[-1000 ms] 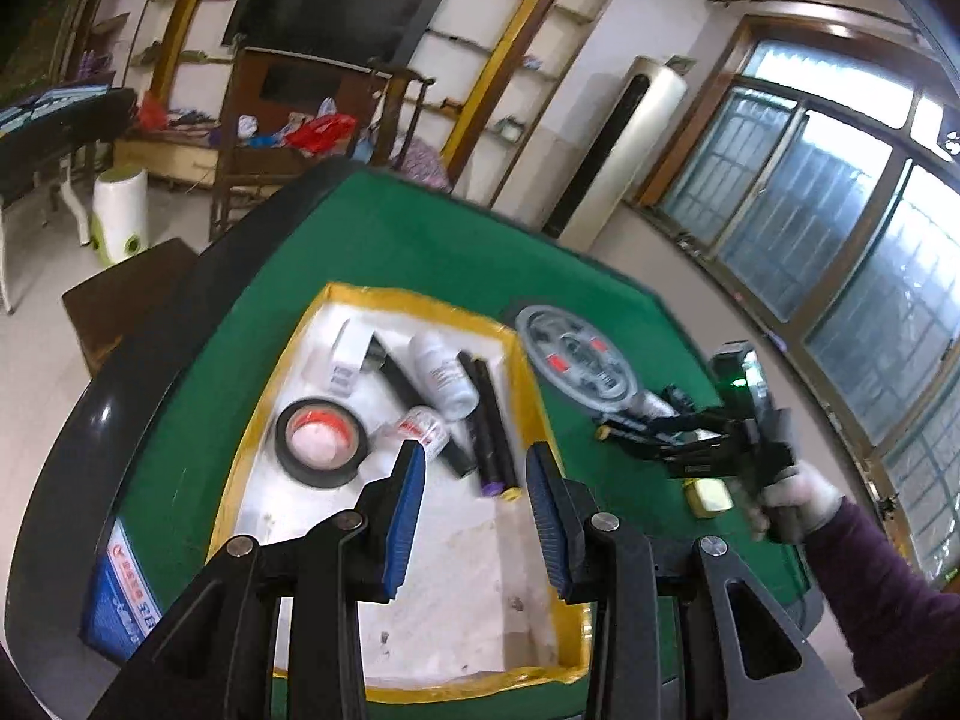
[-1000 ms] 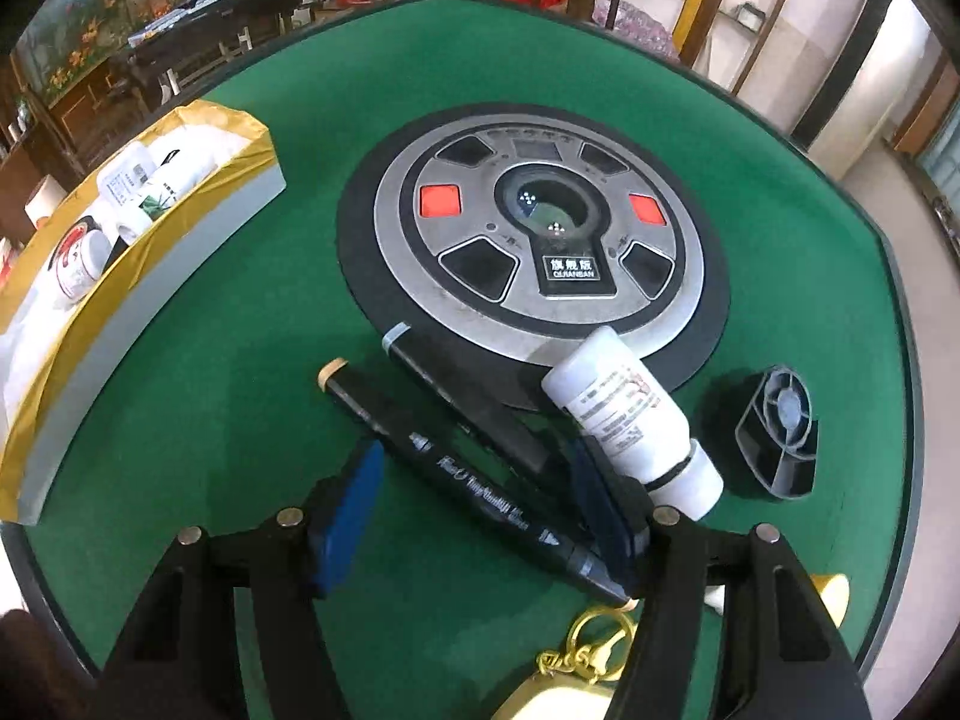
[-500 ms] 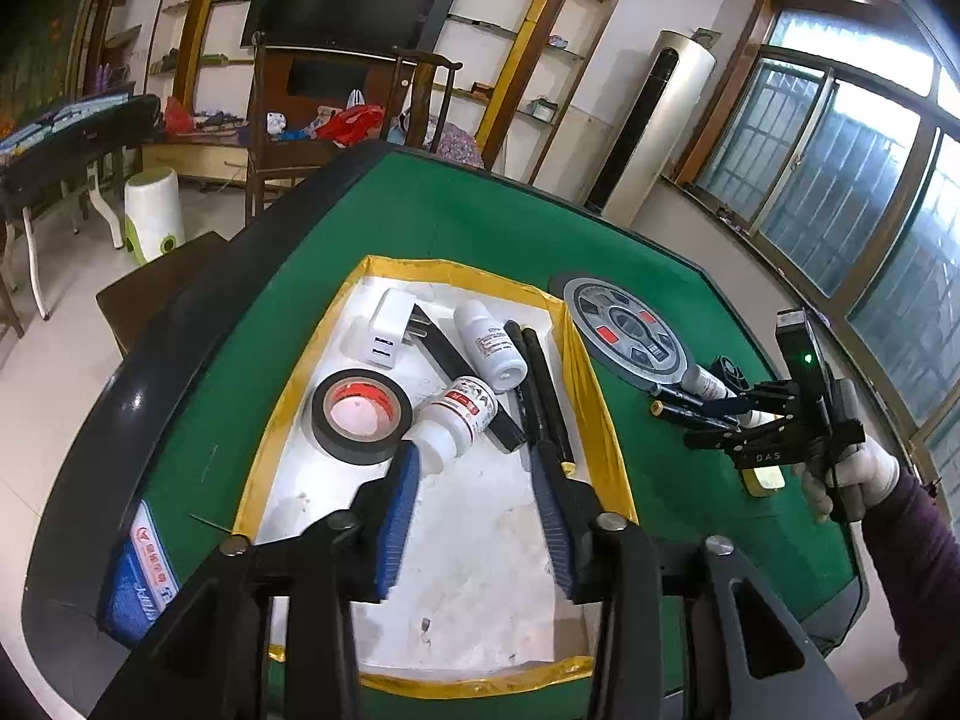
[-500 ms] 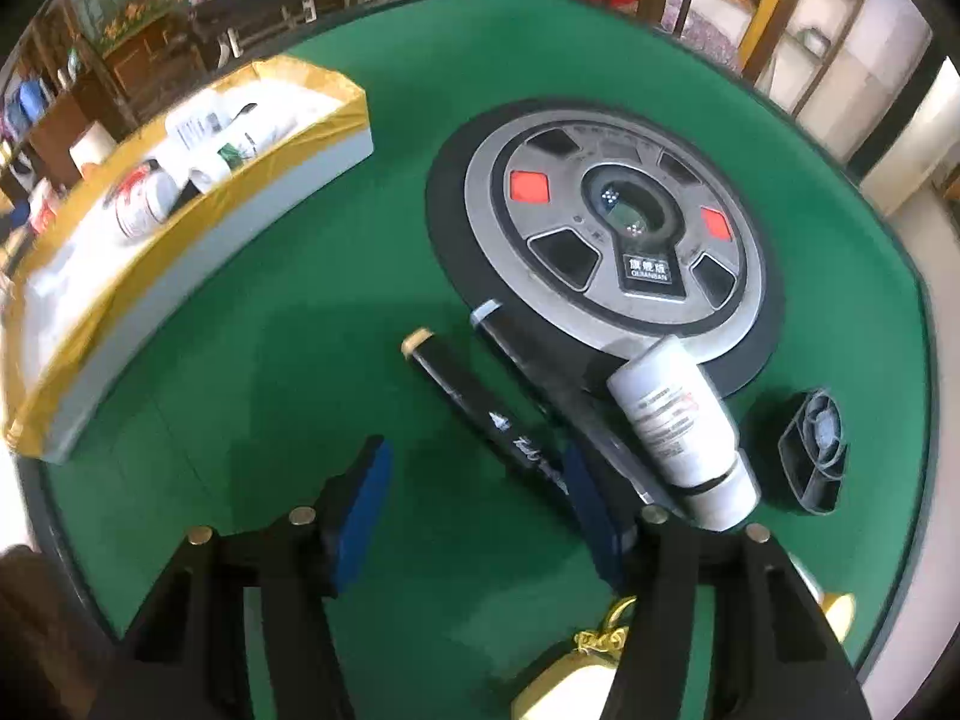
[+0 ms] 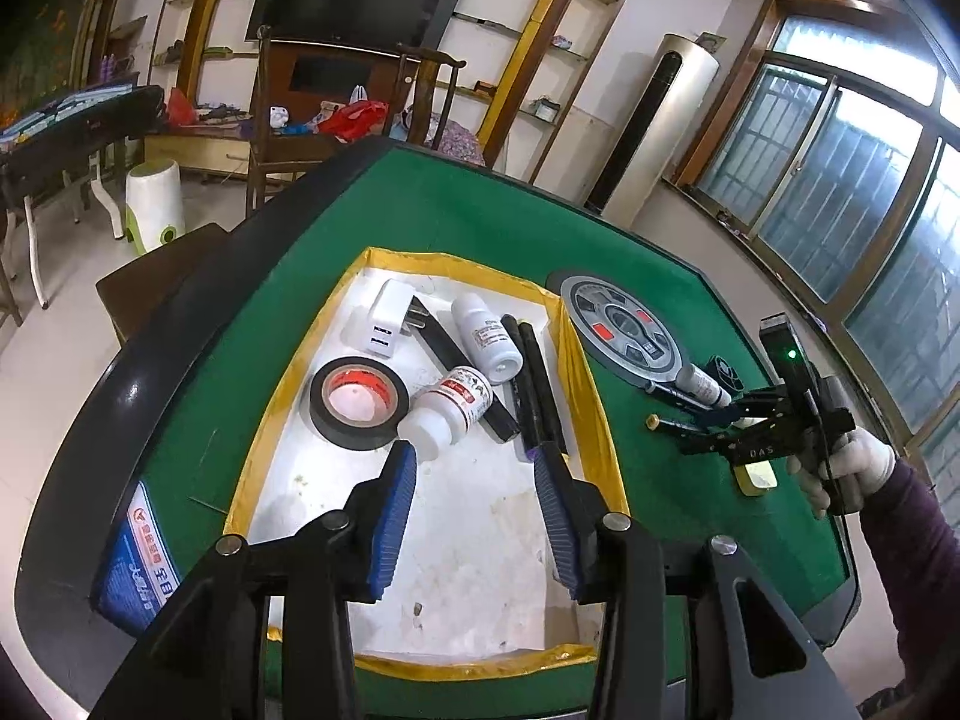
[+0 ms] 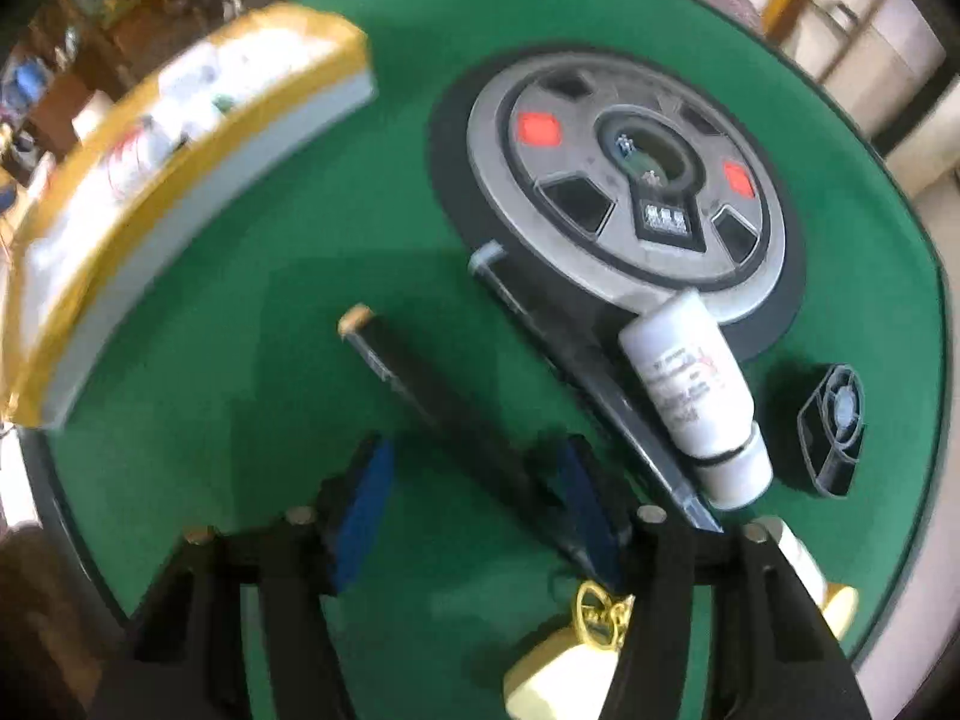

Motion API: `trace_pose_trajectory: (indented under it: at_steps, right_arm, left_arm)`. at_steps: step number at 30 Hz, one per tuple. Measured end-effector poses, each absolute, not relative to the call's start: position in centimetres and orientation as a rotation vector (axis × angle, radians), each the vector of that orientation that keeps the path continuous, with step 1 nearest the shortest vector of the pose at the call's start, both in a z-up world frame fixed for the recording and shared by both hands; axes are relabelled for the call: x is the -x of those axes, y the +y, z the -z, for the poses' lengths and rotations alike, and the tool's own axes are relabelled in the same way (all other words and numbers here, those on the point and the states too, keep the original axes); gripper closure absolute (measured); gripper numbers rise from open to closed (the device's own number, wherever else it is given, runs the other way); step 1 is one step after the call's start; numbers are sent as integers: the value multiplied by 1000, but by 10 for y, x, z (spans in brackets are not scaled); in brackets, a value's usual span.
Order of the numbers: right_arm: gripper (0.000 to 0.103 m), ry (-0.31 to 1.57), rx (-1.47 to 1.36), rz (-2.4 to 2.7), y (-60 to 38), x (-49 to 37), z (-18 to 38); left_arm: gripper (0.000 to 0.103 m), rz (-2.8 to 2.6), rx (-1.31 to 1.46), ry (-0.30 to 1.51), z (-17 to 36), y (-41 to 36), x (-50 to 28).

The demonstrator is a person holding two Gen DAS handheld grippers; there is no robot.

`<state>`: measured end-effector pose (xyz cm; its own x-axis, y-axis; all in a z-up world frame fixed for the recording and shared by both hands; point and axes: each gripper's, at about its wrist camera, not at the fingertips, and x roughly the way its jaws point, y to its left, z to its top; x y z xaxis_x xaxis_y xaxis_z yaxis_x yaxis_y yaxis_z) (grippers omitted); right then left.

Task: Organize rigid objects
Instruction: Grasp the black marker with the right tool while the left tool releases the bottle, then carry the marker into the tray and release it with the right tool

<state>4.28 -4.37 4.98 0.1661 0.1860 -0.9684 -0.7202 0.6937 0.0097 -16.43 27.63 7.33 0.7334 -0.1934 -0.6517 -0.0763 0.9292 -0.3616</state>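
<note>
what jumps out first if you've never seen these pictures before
The bright green table fills both views, with a yellow-rimmed white tray on it holding bottles, black markers, a white charger and a roll of black tape. Beside the tray sits a round grey dial with two red patches. Just below it, the right gripper hangs open over a black marker lying on the felt.

Green table (image 5: 456, 228): tray (image 5: 576, 360), markers (image 6: 444, 396), bottle (image 6: 690, 384).

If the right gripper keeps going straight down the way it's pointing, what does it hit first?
Most likely the black marker with the tan end cap, lying on the green tabletop: its barrel runs between the right gripper's open jaws. The blurred frame leaves depth uncertain.
</note>
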Motion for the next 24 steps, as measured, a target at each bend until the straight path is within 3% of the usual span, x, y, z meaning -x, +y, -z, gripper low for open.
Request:
trace_pose_trajectory:
  at_steps: [2,6,16,24]
  right_arm:
    - [65,1230,506,-686,-47,-39,-53]
    - [89,1248,421,-695,-54,-33,-58]
    - [89,1159,34,-811,-78,6,-93]
    - [89,1164,-314,-955,-12,16,-126]
  left_arm:
    - [60,60,380,750,-73,276,165]
    - [60,49,407,749,-72,281,165]
    - [60,34,440,736,-74,289,179]
    - [60,-22,427,750,-68,292,189]
